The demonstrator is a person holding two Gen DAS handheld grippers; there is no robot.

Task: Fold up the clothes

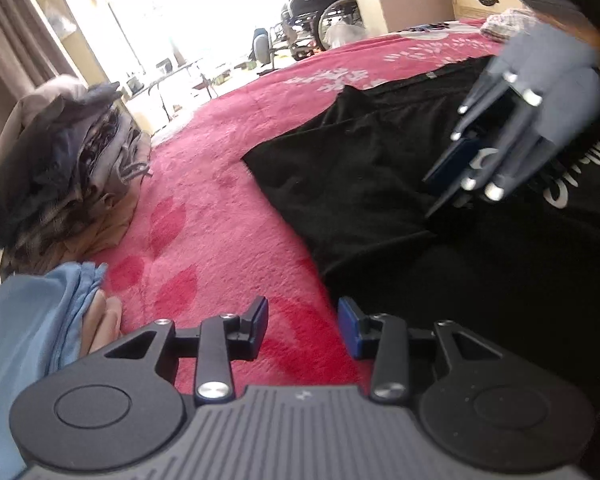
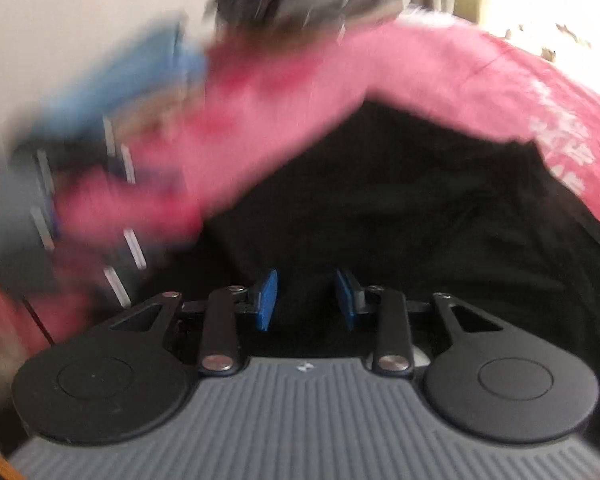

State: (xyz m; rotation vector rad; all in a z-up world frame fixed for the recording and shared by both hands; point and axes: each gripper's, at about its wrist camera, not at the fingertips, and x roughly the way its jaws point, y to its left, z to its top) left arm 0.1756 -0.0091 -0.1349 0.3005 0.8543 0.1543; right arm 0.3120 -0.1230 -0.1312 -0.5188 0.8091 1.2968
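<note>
Bed, pink plush cover, filling centre of left wrist frame. Black garment with white print, spread across right half, one corner pointing left toward frame centre, partly rumpled. Stack of folded clothes at upper left; blue garment at lower left. Right gripper at right, above black cloth, jaws apart, empty. Left gripper at bottom centre, jaws apart, over garment's near edge. Judged advice: pinch single layer at edge, both sides level, smooth wrinkles before creasing.
</note>
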